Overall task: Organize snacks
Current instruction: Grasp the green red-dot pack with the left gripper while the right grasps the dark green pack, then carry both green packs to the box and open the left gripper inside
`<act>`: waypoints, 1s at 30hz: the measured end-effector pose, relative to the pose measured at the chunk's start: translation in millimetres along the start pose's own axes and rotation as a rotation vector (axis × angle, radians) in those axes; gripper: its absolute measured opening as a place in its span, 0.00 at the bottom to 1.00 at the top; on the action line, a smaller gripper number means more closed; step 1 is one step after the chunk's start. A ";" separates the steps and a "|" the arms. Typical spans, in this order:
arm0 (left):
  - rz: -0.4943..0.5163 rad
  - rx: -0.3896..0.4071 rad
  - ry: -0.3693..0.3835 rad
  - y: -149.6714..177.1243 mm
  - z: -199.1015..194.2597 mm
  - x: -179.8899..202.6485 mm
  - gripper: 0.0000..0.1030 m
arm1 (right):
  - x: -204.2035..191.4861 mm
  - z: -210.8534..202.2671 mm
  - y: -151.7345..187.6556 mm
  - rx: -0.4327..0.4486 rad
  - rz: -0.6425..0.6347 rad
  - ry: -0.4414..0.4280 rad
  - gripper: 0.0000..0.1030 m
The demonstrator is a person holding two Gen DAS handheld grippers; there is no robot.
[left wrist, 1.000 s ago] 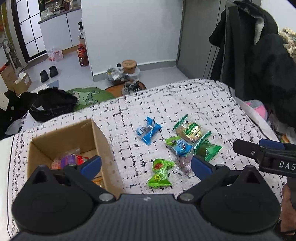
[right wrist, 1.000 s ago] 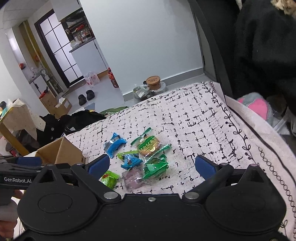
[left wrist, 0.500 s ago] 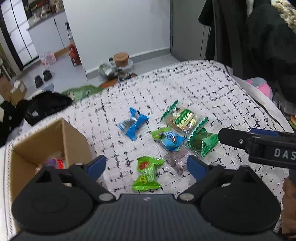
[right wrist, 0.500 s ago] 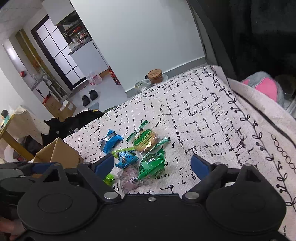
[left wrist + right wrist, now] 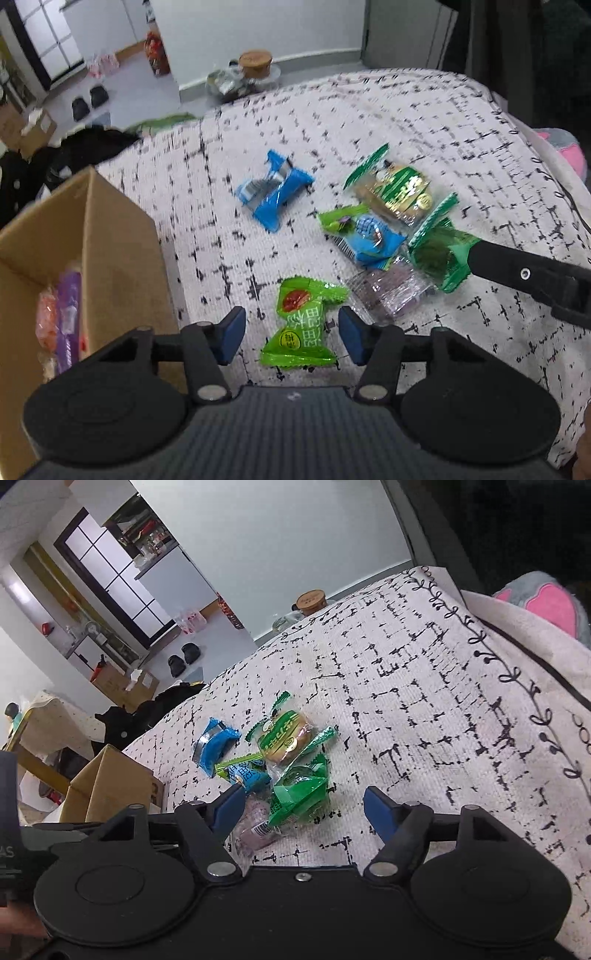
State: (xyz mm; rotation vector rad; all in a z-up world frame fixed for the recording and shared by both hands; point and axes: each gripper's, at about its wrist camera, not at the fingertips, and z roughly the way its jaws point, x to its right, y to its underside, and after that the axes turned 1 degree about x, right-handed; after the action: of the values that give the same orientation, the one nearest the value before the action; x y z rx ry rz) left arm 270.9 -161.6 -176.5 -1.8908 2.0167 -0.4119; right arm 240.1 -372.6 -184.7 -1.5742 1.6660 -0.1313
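Left wrist view: left gripper (image 5: 291, 336) lower than before, jaws closing around light-green candy (image 5: 301, 328), not yet touching.

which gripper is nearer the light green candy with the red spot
Left. The left gripper straddles the light green candy, jaws closing; the right gripper is over the dark green packet.

The left wrist view looked steeply down from just behind the left claw (image 5: 291, 338), close over the desk (image 5: 369, 122). The right wrist view sat behind the right claw (image 5: 303, 806), tilted less steeply and facing the room's far wall. Both views shared the snack pile (image 5: 373, 229) (image 5: 284, 753) and the cardboard box (image 5: 114, 240) (image 5: 110, 786).
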 end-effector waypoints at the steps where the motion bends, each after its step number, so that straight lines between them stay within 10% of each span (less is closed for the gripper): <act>1: -0.008 -0.011 0.003 -0.2 3.7 -0.6 0.50 | -0.2 2.2 0.7 -0.003 -0.001 -0.002 0.69; 7: -0.026 -0.018 0.019 2.0 17.1 0.1 0.28 | -2.3 12.9 1.6 0.007 -0.010 0.020 0.69; 16: -0.023 0.017 0.010 1.6 5.5 -0.5 0.26 | -8.3 36.5 4.4 -0.020 -0.031 0.056 0.36; 30: 0.001 0.152 0.059 -1.1 -51.0 -9.7 0.26 | -21.0 7.4 2.9 0.057 -0.057 0.044 0.33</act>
State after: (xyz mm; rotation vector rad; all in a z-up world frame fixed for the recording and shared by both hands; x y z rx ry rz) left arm 250.1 -153.2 -129.6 -1.8058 1.9630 -0.6097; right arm 239.8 -350.5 -181.3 -1.5861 1.6374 -0.2423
